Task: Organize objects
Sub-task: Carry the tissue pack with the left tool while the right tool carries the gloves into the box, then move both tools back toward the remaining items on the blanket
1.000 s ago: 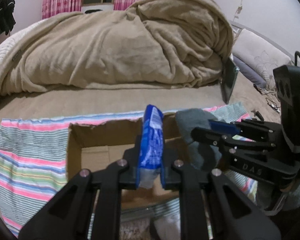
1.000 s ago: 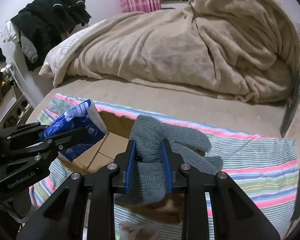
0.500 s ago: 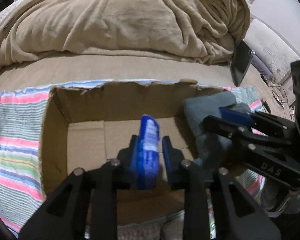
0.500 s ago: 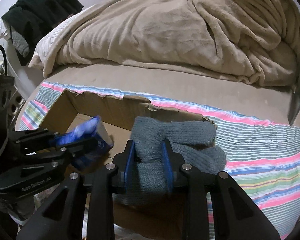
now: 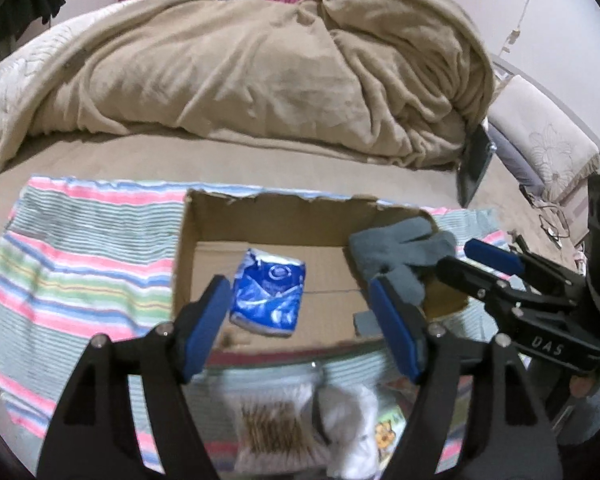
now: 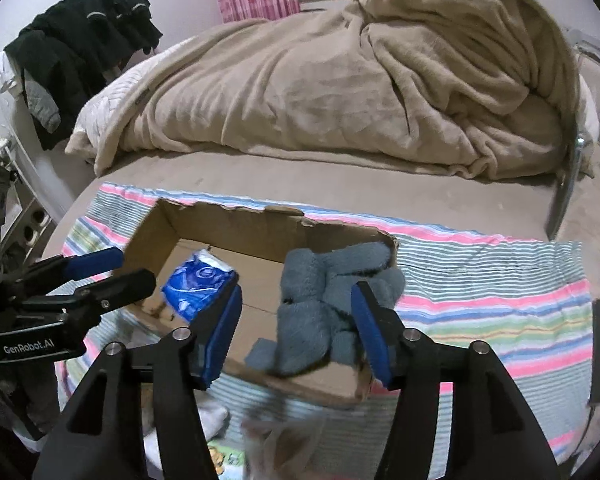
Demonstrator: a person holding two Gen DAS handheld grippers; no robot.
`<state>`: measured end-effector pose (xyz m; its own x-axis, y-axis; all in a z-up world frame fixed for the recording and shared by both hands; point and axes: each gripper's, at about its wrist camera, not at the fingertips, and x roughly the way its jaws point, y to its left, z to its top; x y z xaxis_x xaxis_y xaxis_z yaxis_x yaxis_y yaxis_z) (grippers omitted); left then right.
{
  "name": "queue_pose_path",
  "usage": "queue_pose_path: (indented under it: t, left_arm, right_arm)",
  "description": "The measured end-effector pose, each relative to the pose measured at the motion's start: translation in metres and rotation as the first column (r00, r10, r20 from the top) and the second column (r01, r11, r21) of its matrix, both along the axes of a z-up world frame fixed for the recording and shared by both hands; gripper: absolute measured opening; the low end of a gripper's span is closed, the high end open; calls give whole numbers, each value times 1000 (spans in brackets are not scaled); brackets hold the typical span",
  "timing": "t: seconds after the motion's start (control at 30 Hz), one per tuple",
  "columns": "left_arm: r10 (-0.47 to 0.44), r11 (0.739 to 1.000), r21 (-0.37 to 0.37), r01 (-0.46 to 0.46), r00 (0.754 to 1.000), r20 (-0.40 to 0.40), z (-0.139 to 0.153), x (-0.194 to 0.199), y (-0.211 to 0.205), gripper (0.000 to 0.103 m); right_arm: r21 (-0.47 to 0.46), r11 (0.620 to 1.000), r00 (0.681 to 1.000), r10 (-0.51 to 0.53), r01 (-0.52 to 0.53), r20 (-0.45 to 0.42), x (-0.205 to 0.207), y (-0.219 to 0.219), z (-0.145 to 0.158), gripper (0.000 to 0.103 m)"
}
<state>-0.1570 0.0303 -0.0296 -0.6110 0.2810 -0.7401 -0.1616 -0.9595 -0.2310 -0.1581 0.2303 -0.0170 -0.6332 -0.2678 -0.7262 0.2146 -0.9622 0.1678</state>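
An open cardboard box (image 5: pixel 260 216) (image 6: pixel 236 228) sits on a striped cloth on the bed. A blue tissue pack (image 5: pixel 268 294) (image 6: pixel 198 284) lies flat on the box floor, left of middle. Grey knit gloves (image 5: pixel 400 252) (image 6: pixel 324 304) lie in the box's right end, draped against its wall. My left gripper (image 5: pixel 300 328) is open and empty above the box's near edge, the pack between its fingers but free. My right gripper (image 6: pixel 296 328) is open and empty just above the gloves. Each gripper shows in the other's view, the right one (image 5: pixel 496 260) and the left one (image 6: pixel 112 268).
A striped cloth (image 5: pixel 84 264) (image 6: pixel 500 304) lies under the box. A heaped beige blanket (image 5: pixel 260 72) fills the far bed. A dark tablet (image 5: pixel 474 168) leans at the right. A white item and a clear packet (image 5: pixel 284 424) lie in front of the box.
Both grippers have opened and pulled up and back. The tissue pack was let go and now lies flat in the box. The gloves were let go into the box's right end.
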Motion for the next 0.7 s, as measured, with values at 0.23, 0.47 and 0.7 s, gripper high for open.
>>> queue_pose_path:
  t: [0.23,0.47,0.7]
  left_arm:
    - [-7,1000,-24,5,998,-58,26,42,-3,74]
    - [2,1000,-15,-4,996,-94,43,78,-4,74]
    - [-7,1000,-19,5,996,-85,42,103,-3,75]
  right_arm:
    - [13,1000,999,7,-6,-38,32,-6,22,64]
    - [31,999,998,15,-13,-60,58,-9,34,65]
    - [24,1000,997,20,-18,-74,85,-11,38,78]
